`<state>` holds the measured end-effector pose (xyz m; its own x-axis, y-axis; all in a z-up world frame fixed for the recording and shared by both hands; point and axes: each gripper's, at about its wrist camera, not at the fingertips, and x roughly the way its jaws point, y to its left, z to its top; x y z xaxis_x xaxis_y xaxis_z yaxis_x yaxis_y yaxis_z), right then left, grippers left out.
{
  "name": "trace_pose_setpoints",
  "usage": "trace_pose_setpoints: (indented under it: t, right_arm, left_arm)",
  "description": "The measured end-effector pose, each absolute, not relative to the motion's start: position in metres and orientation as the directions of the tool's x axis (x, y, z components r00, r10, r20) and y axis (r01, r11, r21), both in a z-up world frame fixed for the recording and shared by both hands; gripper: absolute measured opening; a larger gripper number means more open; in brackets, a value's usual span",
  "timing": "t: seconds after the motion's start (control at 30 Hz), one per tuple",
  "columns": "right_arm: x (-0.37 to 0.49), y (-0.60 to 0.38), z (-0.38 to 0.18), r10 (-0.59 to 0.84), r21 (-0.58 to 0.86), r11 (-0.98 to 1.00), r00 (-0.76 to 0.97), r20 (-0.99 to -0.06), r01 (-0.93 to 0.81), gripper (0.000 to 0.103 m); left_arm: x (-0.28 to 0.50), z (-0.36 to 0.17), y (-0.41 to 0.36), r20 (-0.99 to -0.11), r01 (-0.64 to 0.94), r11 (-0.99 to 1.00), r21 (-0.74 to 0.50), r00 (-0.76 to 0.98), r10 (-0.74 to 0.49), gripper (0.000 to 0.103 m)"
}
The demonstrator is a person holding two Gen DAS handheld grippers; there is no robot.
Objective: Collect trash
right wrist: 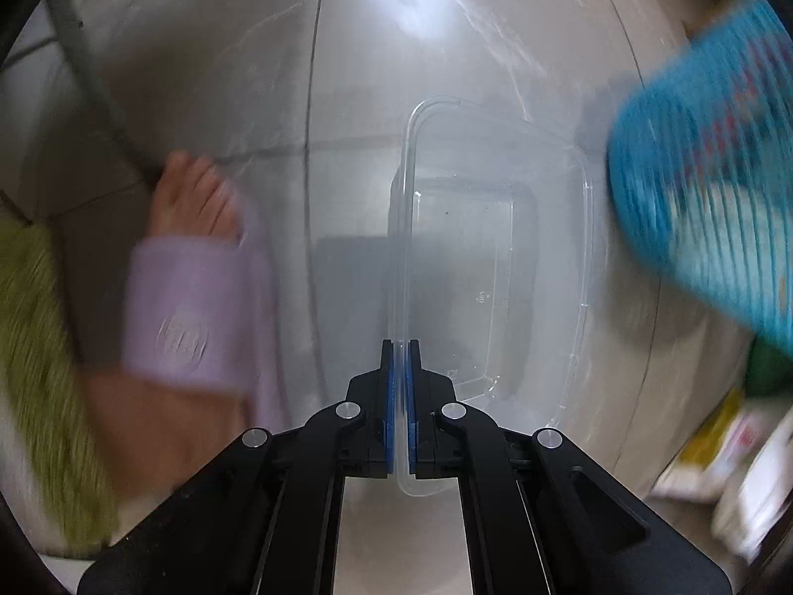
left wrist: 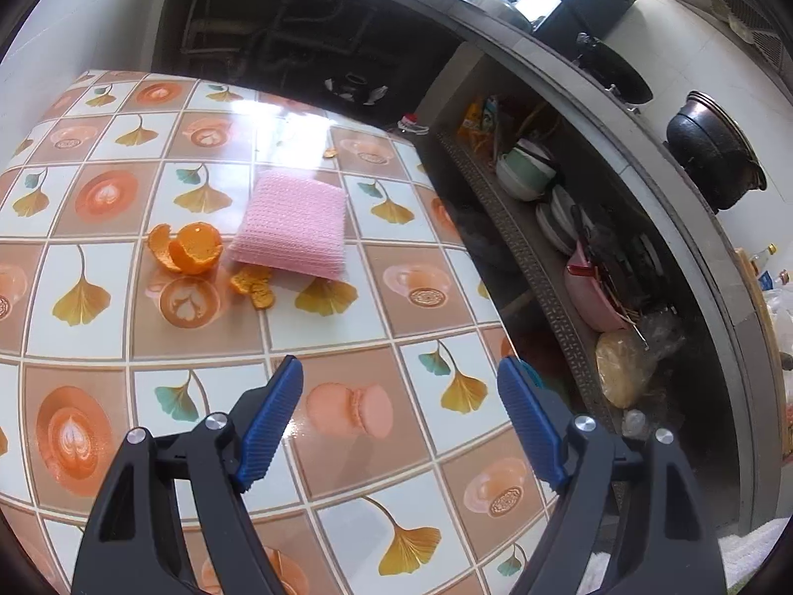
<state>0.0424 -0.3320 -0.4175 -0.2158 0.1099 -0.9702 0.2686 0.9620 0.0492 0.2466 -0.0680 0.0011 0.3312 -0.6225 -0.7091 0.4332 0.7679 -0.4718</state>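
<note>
Right gripper (right wrist: 400,347) clamping clear plastic container (right wrist: 500,267) rim, embossed marks unreadable

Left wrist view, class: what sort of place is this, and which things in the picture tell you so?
Most likely a home kitchen. A long counter carries a dark wok and a black pot, the shelf beneath it holds stacked bowls and plates, and orange peel lies on a table with a patterned cloth.

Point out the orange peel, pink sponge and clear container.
orange peel (left wrist: 191,248), left wrist view, cupped middle.
pink sponge (left wrist: 292,225), left wrist view, top face.
clear container (right wrist: 495,258), right wrist view, bottom panel.
</note>
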Motion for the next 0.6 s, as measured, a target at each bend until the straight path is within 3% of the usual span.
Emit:
trace_pose_setpoints:
  t: [0.3, 0.6]
  right_arm:
    - [-0.026, -0.340, -0.320, 0.175, 0.104, 0.902, -0.135, -0.975, 0.418, 0.002]
    - [-0.059, -0.402, -0.168, 0.029, 0.096, 0.813, 0.125, -0.992, 0.574, 0.002]
  left_arm:
    - [0.219, 0.014, -0.069, -0.671, 0.469, 0.738, -0.485, 0.342, -0.658, 0.082]
    - [0.202, 0.020, -0.069, -0.655, 0.491, 0.728, -0.478, 0.353, -0.668, 0.091]
